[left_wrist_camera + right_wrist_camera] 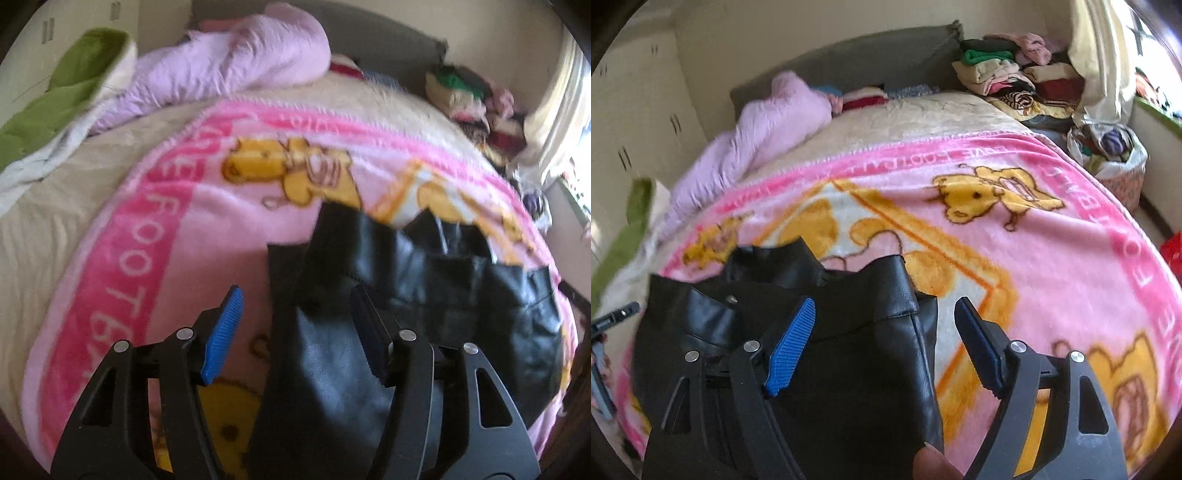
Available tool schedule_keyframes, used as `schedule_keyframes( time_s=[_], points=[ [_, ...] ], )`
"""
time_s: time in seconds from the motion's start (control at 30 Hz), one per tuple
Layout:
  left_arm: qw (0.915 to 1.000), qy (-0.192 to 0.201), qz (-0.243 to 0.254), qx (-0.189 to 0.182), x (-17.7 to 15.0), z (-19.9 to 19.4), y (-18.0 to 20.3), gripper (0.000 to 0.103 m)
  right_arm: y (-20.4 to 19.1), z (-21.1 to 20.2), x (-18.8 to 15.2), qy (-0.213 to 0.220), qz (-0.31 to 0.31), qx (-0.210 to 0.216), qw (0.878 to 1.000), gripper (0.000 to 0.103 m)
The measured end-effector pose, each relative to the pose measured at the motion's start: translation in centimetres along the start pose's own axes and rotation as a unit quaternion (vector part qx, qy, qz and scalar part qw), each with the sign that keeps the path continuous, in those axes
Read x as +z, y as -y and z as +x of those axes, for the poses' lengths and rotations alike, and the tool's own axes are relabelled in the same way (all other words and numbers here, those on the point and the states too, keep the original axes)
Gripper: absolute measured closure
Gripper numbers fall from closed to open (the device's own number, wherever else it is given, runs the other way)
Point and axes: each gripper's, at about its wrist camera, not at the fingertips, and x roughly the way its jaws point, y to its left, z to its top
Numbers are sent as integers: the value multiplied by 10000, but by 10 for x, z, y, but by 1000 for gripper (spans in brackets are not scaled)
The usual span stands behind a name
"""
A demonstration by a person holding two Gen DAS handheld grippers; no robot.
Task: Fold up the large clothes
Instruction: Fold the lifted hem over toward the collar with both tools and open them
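In the left wrist view, the left gripper (295,325) is hovering with its jaws partly open over a black leather jacket (406,295), which is lying on a pink blanket (207,221) printed with yellow bears, spread across a bed. Part of the jacket is lying between the blue pads (223,332), but they are not pressing on it. Beyond the blanket, a lilac quilt (236,62) and a green cover (66,96) are sitting bunched up. In the right wrist view, the right gripper (882,347) is standing with its jaws wide open and gripping nothing; its left finger is showing over the jacket (831,369), while its right finger is over the blanket (1052,258) just beside the jacket's edge. A pile of folded clothes (1015,81) is sitting at the bed's far corner.
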Motion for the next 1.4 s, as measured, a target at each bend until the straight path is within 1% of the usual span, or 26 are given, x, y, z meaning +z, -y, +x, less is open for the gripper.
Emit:
schedule_keyframes(
  time_s=[0.07,0.1,0.13,0.17,0.2,0.23,0.27,0.3,0.33,0.43,0.47,0.53,0.6,0.7,0.8,0.83,0.93,1.0,1.13,1.2,1.3,1.4],
  points=[
    [9999,-63,151,11,-1,10,5,51,-4,13,0,-119,-152,-140,9997,31],
    [9998,-72,184,-28,-1,13,7,51,-6,20,-1,-182,-237,-174,9994,39],
    [9997,-77,216,-84,-1,17,9,51,-6,24,-2,-210,-265,-187,9993,50],
    [9996,-88,256,-76,-1,21,11,53,-6,27,-2,-237,-271,-206,9991,57],
    [9995,-108,306,-61,-1,24,13,70,-4,29,-3,-224,-259,-303,9990,68],
    [9993,-108,356,-14,-2,26,15,79,-1,28,-3,-147,-194,-341,9991,77],
    [9992,-68,384,65,-3,26,16,82,1,25,-2,-68,-135,-300,9994,81],
    [9992,-25,377,88,-3,24,17,89,4,19,-1,56,-36,-228,9997,85],
    [9995,83,309,-12,-2,18,15,93,8,12,2,173,67,-117,9998,87],
    [9987,409,114,-291,9,-2,11,95,12,-8,13,532,292,193,9980,88],
    [9979,533,80,-353,13,-8,10,96,13,-15,20,713,351,293,9964,88],
    [9965,751,79,-347,23,-18,13,96,10,-22,29,892,353,294,9950,89],
    [9956,884,72,-298,32,-20,15,96,8,-18,40,989,296,212,9944,89],
    [9961,854,-16,-207,41,-6,13,96,10,2,44,830,305,76,9961,89],
    [9983,582,-36,-43,40,22,12,96,9,34,38,418,262,-199,9986,89],
    [9988,481,7,52,37,32,13,95,12,47,35,209,299,-319,9988,89],
    [9991,319,155,243,28,52,14,92,21,69,25,-134,511,-365,9979,87],
    [9991,303,141,264,23,59,11,90,24,77,19,-240,562,-391,9974,86],
    [9996,217,-16,174,20,69,3,86,24,89,14,-430,580,-462,9963,84],
    [9997,201,-50,153,19,69,2,85,27,91,12,-470,605,-474,9959,81],
    [9997,208,-35,141,19,68,3,85,29,91,11,-492,658,-442,9956,80],
    [9997,212,-49,122,20,66,4,84,28,90,11,-498,624,-496,9956,79]
  ],
)
